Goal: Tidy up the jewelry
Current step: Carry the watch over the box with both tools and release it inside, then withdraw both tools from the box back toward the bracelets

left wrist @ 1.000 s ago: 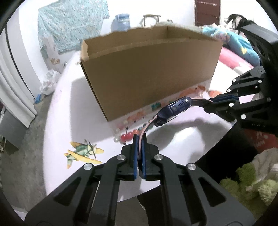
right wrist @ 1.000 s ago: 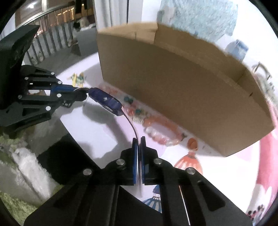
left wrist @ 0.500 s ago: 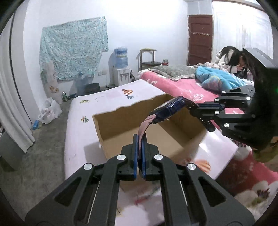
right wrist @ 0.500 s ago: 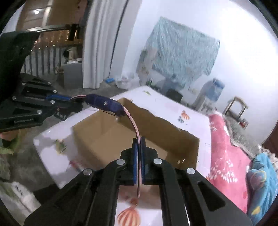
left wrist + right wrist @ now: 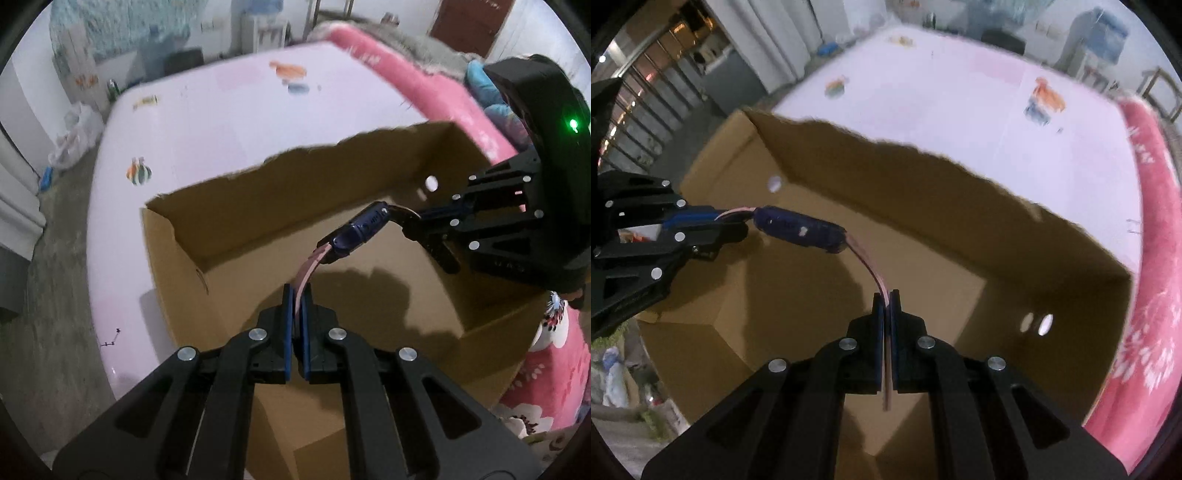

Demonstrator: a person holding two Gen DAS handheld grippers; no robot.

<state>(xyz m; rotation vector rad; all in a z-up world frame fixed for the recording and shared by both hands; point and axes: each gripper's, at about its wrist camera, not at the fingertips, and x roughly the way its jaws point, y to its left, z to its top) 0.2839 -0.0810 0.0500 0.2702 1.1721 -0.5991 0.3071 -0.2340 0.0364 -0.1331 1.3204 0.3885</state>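
Observation:
A watch with a dark blue case [image 5: 364,230] and a pale pink strap [image 5: 308,267] hangs stretched between my two grippers. My left gripper [image 5: 296,295] is shut on one strap end. The right gripper [image 5: 421,221] comes in from the right and pinches the other end. In the right wrist view the blue case [image 5: 799,229] sits left of centre, the right gripper [image 5: 885,299] is shut on the pink strap [image 5: 871,269], and the left gripper [image 5: 713,221] holds the far end. The watch hovers over the open brown cardboard box [image 5: 295,192], whose bare inner floor [image 5: 923,266] lies below.
The box stands on a white and pink sheet with small colourful prints [image 5: 221,110]. A pink flowered blanket [image 5: 1152,295] lies along the box's right side. Grey floor [image 5: 44,295] and white bags [image 5: 74,140] are at the left. Small holes [image 5: 1038,323] pierce the box walls.
Both grippers, with the watch between them, rose from the sheet in front of the box, passed over its rim, and now tilt down over its inside. The beads by the box are out of view.

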